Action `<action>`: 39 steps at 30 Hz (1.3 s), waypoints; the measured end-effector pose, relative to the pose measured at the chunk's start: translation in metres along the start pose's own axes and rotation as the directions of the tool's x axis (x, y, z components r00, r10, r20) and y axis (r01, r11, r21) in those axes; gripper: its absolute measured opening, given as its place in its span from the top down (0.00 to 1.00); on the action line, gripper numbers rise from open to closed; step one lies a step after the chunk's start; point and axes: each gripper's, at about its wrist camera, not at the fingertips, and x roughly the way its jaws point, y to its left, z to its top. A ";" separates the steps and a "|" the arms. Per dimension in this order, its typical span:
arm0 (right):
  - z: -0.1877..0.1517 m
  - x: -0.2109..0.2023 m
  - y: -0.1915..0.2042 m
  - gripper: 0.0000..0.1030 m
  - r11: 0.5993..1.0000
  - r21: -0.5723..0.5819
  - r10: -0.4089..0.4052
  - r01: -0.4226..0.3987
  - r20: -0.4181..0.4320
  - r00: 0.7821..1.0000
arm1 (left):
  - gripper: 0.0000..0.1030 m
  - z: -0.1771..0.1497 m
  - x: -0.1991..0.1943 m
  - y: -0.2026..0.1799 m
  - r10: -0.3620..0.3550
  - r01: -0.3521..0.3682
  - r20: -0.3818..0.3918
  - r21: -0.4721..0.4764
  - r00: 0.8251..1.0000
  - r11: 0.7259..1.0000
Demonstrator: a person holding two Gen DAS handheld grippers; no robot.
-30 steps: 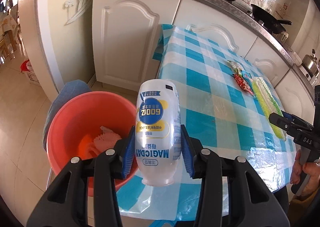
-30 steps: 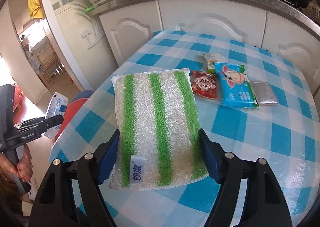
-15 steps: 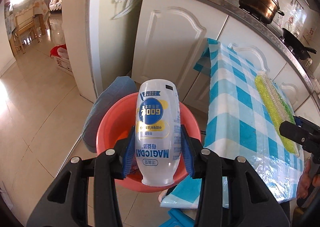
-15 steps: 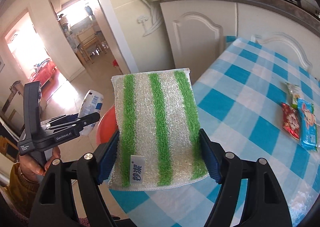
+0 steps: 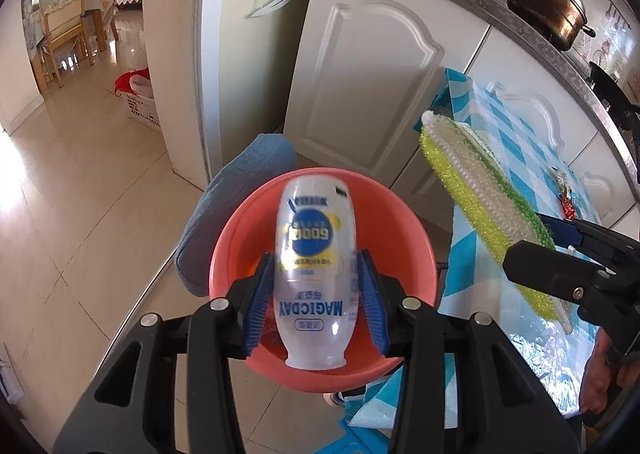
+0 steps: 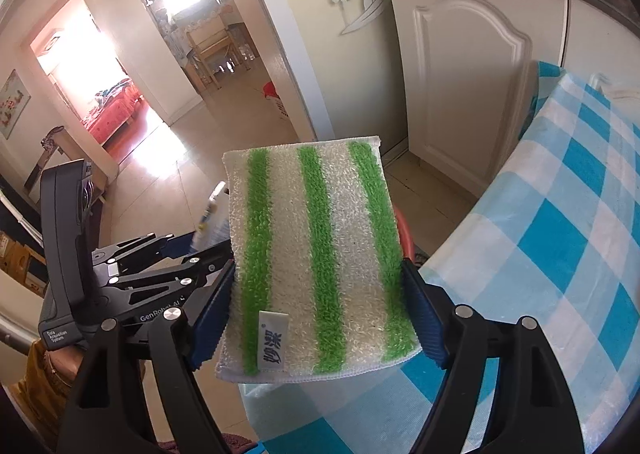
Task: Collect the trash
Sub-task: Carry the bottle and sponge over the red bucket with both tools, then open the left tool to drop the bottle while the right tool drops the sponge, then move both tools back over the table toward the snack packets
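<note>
A white plastic bottle [image 5: 316, 274] with a blue and yellow label hangs upside down over the red basin [image 5: 420, 238]. It looks blurred. My left gripper [image 5: 314, 256] is opening, and a gap shows between each blue pad and the bottle. The same bottle [image 6: 212, 222] and left gripper [image 6: 192, 250] appear at the left of the right wrist view. My right gripper [image 6: 317, 264] holds a white sponge cloth [image 6: 316, 254] with green stripes by its sides. Its jaws are opening, and the pads still touch the cloth. The cloth [image 5: 484, 202] hangs just right of the basin.
The table [image 6: 560, 254] with a blue checked cloth stands to the right, with snack wrappers [image 5: 566, 194] on it. White cupboard doors [image 5: 368, 86] are behind the basin. A blue cushion [image 5: 240, 190] lies against the basin's left side. A basket [image 5: 138, 102] sits on the tiled floor.
Both grippers swung left, away from the table top to the basin. The left jaws widened and the bottle came loose and blurred. The sponge cloth was carried past the table's edge.
</note>
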 end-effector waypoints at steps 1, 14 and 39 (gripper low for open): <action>0.001 0.006 0.000 0.19 1.000 0.007 0.009 -0.009 -0.011 1.000 | 0.45 0.000 0.004 0.001 0.007 -0.007 -0.009 -0.004 1.000 1.000; -0.004 -0.012 -0.014 0.12 0.998 0.057 -0.016 0.011 0.087 0.996 | 0.23 -0.001 0.010 0.015 0.064 -0.064 -0.009 -0.038 0.998 0.997; -0.035 -0.069 -0.061 0.12 0.980 0.184 -0.107 0.073 0.186 0.977 | 0.13 -0.011 0.006 -0.048 0.094 -0.096 0.017 0.144 0.995 0.985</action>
